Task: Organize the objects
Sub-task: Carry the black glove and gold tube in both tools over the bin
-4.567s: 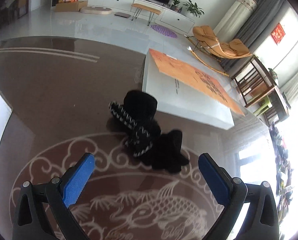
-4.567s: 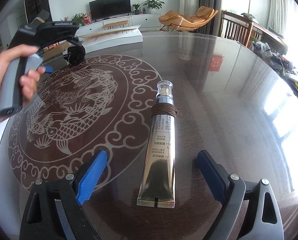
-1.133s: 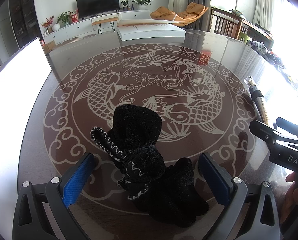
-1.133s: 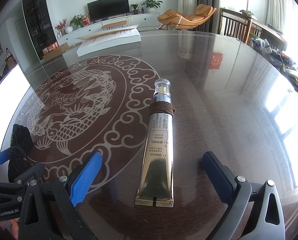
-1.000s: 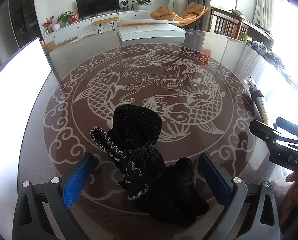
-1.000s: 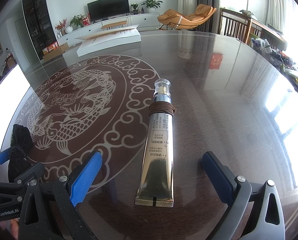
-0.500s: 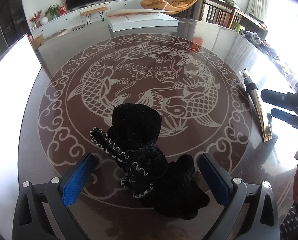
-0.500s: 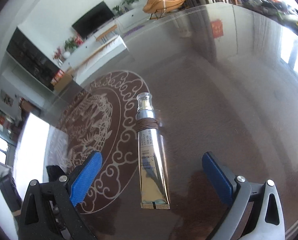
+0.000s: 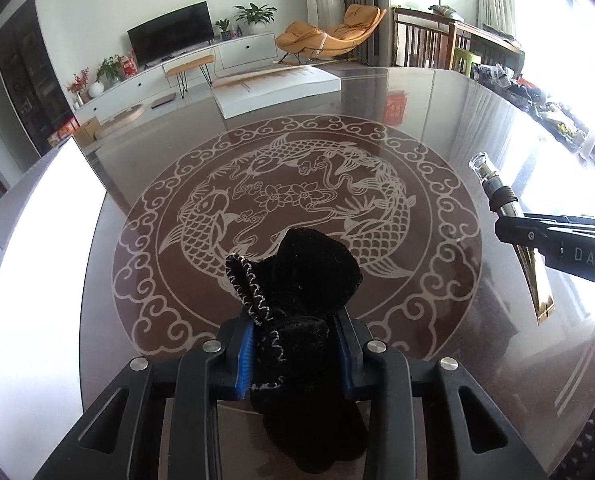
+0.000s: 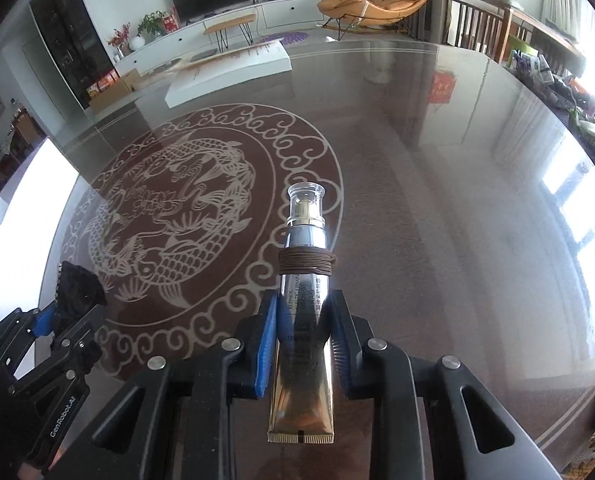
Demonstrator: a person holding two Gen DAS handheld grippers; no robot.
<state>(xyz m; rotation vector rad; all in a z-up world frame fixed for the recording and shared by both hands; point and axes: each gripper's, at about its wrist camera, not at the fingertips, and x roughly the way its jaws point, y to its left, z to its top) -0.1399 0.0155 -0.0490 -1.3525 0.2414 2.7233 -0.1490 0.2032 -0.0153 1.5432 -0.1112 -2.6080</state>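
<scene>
Having just closed, the left gripper (image 9: 293,344) jaws clamp a black knitted glove (image 9: 301,304) above the near edge of the desk (image 9: 437,128); the right gripper (image 10: 303,340) jaws, likewise just closed, pinch a gold cream tube (image 10: 303,320) right of the fish medallion (image 10: 185,216).

The left gripper (image 9: 295,344) has just been closing, and its blue pads now press both sides of a black knitted item (image 9: 301,312) with pale stitching along one edge. Beneath lies the round table (image 9: 437,128), dark and glossy, etched with a fish medallion (image 9: 293,204). At the right edge, the right gripper (image 9: 557,246) grips a gold tube (image 9: 535,276) with a clear cap.
</scene>
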